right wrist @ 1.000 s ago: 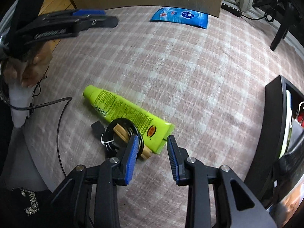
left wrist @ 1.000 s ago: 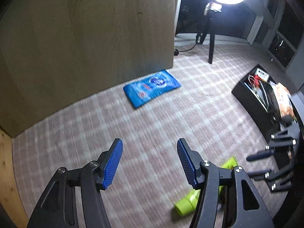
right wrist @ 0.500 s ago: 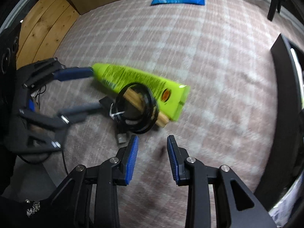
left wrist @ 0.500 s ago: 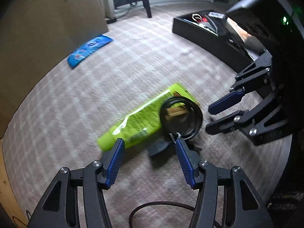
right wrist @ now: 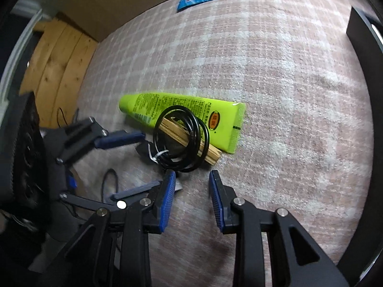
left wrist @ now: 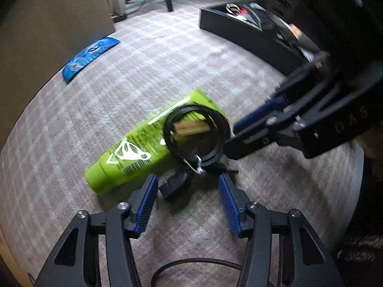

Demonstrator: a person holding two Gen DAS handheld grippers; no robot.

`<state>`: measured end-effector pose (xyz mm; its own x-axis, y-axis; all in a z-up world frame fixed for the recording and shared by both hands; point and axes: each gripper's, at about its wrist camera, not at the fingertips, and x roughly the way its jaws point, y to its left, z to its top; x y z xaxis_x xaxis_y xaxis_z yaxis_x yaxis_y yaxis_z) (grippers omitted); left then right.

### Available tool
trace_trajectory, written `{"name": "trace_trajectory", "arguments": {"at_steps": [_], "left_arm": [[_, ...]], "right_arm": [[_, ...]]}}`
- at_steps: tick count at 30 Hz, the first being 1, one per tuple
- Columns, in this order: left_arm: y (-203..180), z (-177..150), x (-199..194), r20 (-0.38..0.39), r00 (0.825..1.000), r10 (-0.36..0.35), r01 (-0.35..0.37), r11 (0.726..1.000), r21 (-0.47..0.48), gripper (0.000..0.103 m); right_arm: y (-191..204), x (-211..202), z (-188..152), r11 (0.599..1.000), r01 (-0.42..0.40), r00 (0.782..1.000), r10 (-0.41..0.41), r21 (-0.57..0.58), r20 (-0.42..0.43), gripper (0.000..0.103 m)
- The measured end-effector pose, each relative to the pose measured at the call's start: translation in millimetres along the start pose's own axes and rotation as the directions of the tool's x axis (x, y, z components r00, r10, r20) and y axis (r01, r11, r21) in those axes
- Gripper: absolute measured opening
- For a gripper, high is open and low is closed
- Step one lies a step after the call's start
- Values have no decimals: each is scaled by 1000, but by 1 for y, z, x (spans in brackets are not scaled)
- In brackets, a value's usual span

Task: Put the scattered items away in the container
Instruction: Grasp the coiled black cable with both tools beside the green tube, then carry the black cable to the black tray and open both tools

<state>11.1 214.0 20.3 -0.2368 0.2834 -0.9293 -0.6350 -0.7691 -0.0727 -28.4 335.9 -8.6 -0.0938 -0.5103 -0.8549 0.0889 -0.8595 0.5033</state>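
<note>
A lime-green tube [left wrist: 134,148] lies flat on the checked carpet [right wrist: 275,91], cap end toward the left hand-held gripper [left wrist: 186,203], crimped end toward the right one. On its crimped half rests a coiled black cable [left wrist: 197,136], bound with a white twist tie [left wrist: 197,166], and a small wooden block [right wrist: 191,143] pokes through the coil. The cable's plug [left wrist: 174,186] sits on the carpet just before the left hand-held gripper, whose jaws have just been closing; they stand moderately apart with nothing pressed between the pads. The right hand-held gripper [right wrist: 191,193] hovers just short of the coil and block, jaws narrower and likewise empty, having closed slightly.

The tube looks light, soft-walled and a little slick, so a squeeze across its firmer cap shoulder would likely hold best. The coil is light and floppy; pinching the bundled strands near the tie should keep it together. The block is stiff and easy to grip across its narrow sides, though lifting it may drag the coil along.

A blue flat packet [left wrist: 89,57] lies well apart by a wooden panel. The black container [left wrist: 249,35] stands farther off, already holding several items too blurred to name.
</note>
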Motion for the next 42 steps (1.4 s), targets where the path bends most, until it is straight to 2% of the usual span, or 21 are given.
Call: {"name": "trace_trajectory", "arguments": {"at_steps": [4,8,9,12,16,24,27,33,37,42], "left_arm": [[4,0,3,6,1000,-23,23,1000,-1,49],[0,0,1,28,999,-41,41,999,3,33],[-2,0,1,30,999,-35,34,999,12,28],[-6,-2,5,22,1000,10,-10,1000,25,20],[-5,-5,4,26,1000,-5,5,1000,-20,19],[-8,-17,-8,43,998,40,-37,996,-80,18],[-8,-12,-21,59,996,65,-60,995,-79,18],[-18,22,-36,108,990,89,-85,995,-44,17],[-44,57,-37,148,987,64,-68,998,18,17],[-88,111,-33,185,983,-10,-13,992,122,17]], "right_arm": [[-5,-8,2,999,-31,1000,31,18,-4,29],[-12,-1,12,997,-36,999,38,69,-15,29],[-16,3,14,994,-52,998,54,98,-20,29],[-22,4,12,984,-87,996,89,153,-12,27],[-25,-2,10,980,-95,995,92,174,25,13],[-8,-13,7,990,-97,994,92,105,56,10],[15,-11,11,993,-94,993,89,75,77,9],[41,-36,18,993,-96,985,85,67,149,9],[19,-71,17,990,-93,974,69,103,215,9],[-22,-124,8,981,-70,953,12,181,304,9]]}}
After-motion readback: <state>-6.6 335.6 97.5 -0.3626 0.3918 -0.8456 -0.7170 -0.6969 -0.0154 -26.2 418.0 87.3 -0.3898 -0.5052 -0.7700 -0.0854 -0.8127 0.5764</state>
